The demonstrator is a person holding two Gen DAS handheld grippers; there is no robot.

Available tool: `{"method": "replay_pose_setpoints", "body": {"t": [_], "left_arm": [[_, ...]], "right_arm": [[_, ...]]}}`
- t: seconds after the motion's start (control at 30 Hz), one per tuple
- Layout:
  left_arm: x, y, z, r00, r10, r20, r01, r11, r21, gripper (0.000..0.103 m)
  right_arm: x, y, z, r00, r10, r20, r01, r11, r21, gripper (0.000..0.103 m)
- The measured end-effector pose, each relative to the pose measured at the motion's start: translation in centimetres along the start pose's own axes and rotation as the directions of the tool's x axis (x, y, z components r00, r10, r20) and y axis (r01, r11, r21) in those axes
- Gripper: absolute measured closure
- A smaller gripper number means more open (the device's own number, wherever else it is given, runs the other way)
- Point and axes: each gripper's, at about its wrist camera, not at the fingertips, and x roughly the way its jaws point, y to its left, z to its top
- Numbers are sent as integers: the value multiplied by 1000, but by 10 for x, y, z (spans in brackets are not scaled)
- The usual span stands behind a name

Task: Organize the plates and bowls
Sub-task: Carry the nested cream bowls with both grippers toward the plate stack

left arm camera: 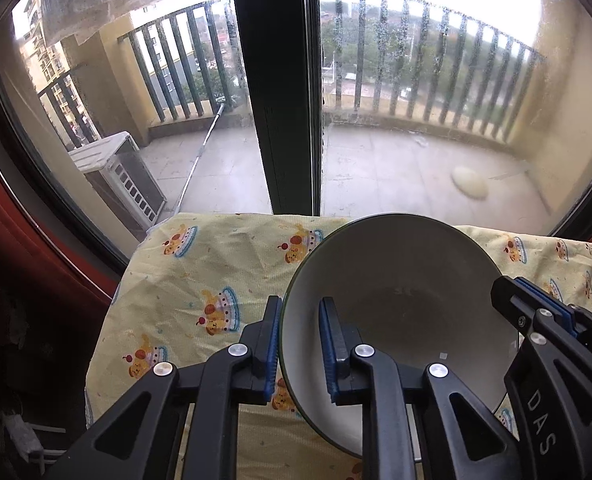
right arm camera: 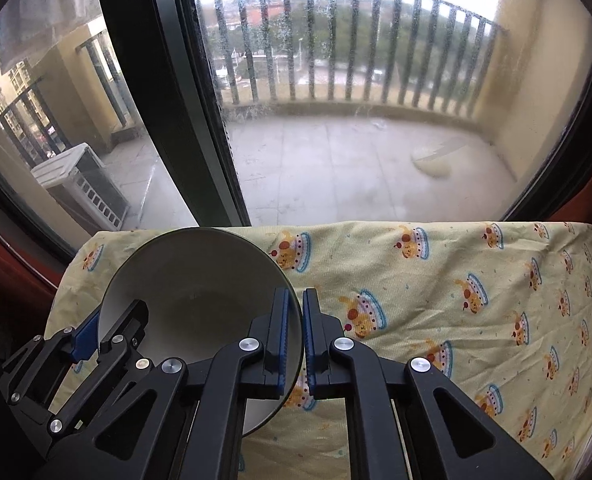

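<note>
Over the yellow cloth (left arm camera: 200, 272), both jaws clamp opposite rims of the grey bowl (left arm camera: 407, 280) between them.

A bowl (left arm camera: 399, 280) is set on the cloth-covered tabletop (left arm camera: 216, 264), toward its left part, with open cloth extending to the right. The bowl's left rim is clamped by the left gripper (left arm camera: 299, 344), one jaw outside the wall and one inside. The opposite, right rim is clamped by the right gripper (right arm camera: 294, 340) in the same manner. Beyond the tabletop's far edge a window (right arm camera: 335, 80) is located, its vertical frame post (left arm camera: 280, 80) behind the bowl. Past the glass, a balcony railing (right arm camera: 335, 40) is seen, with a boxed unit (left arm camera: 124, 176) at far left.
</note>
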Motion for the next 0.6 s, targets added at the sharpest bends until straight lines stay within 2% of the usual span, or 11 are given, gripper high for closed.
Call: {"method": "replay_pose_setpoints", "body": {"t": [0.6], "left_arm": [[-63,-24,-54,999,-50,-1,50,998,30,87]], "right_arm": [[-67,-35,-63,999,-48,-11,48,997,57,93]]}}
